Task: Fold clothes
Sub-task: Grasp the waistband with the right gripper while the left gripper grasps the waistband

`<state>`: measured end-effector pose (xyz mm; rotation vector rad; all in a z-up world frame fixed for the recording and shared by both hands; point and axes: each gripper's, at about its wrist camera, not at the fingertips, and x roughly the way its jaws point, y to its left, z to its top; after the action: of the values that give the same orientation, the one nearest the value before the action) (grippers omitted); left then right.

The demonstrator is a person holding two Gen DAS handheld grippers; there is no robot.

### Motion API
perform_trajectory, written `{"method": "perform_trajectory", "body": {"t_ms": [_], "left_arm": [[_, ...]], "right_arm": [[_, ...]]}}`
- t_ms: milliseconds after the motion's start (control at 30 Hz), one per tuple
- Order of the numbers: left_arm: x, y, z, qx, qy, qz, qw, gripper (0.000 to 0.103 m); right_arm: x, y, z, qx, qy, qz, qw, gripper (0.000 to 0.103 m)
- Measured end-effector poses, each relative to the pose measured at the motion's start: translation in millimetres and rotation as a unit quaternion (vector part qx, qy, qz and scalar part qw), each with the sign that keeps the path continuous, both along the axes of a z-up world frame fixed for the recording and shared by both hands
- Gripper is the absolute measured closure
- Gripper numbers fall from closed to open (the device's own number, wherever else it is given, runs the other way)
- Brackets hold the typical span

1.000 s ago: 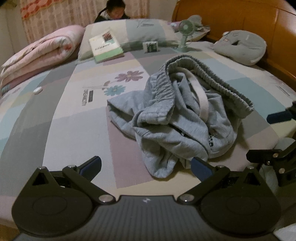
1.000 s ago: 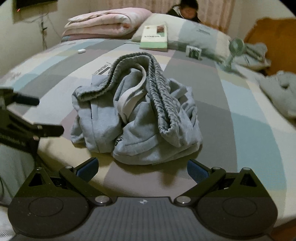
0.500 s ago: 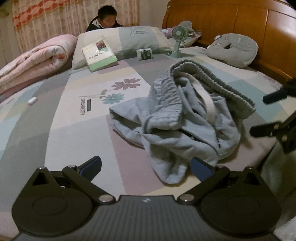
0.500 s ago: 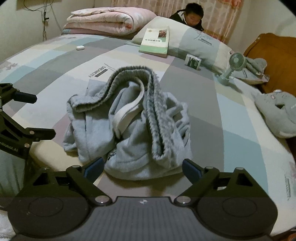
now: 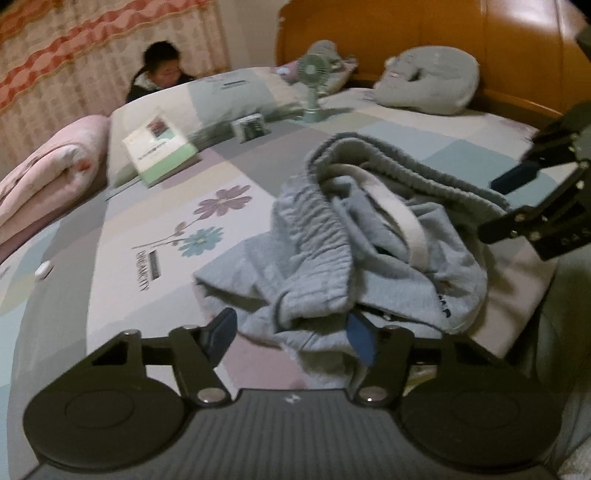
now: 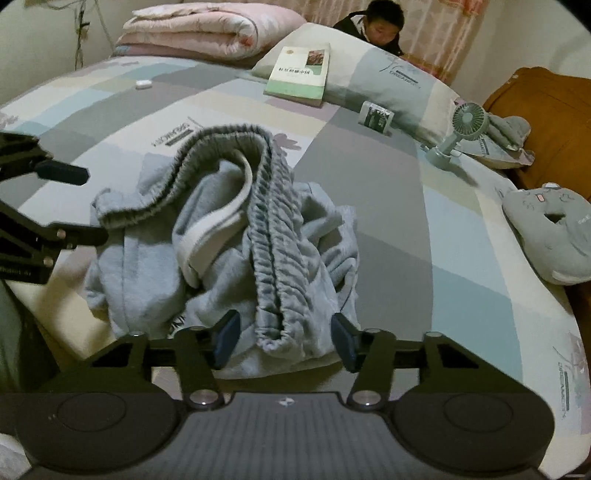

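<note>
A crumpled pair of grey sweatpants [image 5: 317, 258] [image 6: 155, 258] lies in a heap near the bed's front edge, its ribbed elastic waistband [image 6: 266, 229] on top and a white drawstring band looped through it. My left gripper [image 5: 291, 338] is open, with the heap's near folds between its blue fingertips. My right gripper [image 6: 284, 343] is also open, and the end of the waistband sits between its fingertips. In the left wrist view the right gripper [image 5: 495, 206] shows at the right of the heap. In the right wrist view the left gripper [image 6: 90, 205] shows at its left.
The patchwork bedsheet [image 5: 147, 229] spreads behind the heap. Further back are a book [image 6: 301, 72] on a pillow, a small box [image 6: 376, 118], a green hand fan [image 6: 463, 129], a rolled pink quilt [image 6: 207, 29], a grey plush cushion [image 6: 546, 232], a wooden headboard [image 5: 443, 37] and a person [image 6: 380, 26].
Both grippers have moved forward onto the sweatpants and their fingers have narrowed around the cloth. The heap itself lies as before.
</note>
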<state>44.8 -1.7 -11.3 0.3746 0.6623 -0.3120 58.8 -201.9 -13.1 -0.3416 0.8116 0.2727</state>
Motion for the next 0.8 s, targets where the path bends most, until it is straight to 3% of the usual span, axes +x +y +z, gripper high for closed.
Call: {"method": "perform_trajectory", "body": {"t_ms": [233, 300, 367, 567, 800], "left_arm": [[15.2, -12.4, -3.8, 0.024, -0.014, -0.035, 0.999, 0.04], [12.6, -12.6, -4.6, 0.033, -0.015, -0.048, 0.9982, 0.049], [10.0, -12.8, -5.3, 0.041, -0.015, -0.061, 0.9972, 0.052], [5.1, -9.9, -9.1, 0.068, -0.017, -0.095, 0.993, 0.048], [25.8, -6.1, 1.0, 0.102, -0.061, -0.084, 0.9894, 0.048]], "right_arm": [[12.4, -5.1, -9.9, 0.004, -0.001, 0.008, 1.0, 0.054], [13.5, -6.2, -10.3, 0.011, -0.005, 0.013, 1.0, 0.07], [16.3, -9.1, -9.1, 0.02, -0.006, 0.01, 1.0, 0.075], [26.7, -20.3, -8.3, 0.032, -0.007, -0.002, 0.999, 0.075], [34.4, -24.2, -7.1, 0.04, -0.009, -0.006, 0.999, 0.075]]}}
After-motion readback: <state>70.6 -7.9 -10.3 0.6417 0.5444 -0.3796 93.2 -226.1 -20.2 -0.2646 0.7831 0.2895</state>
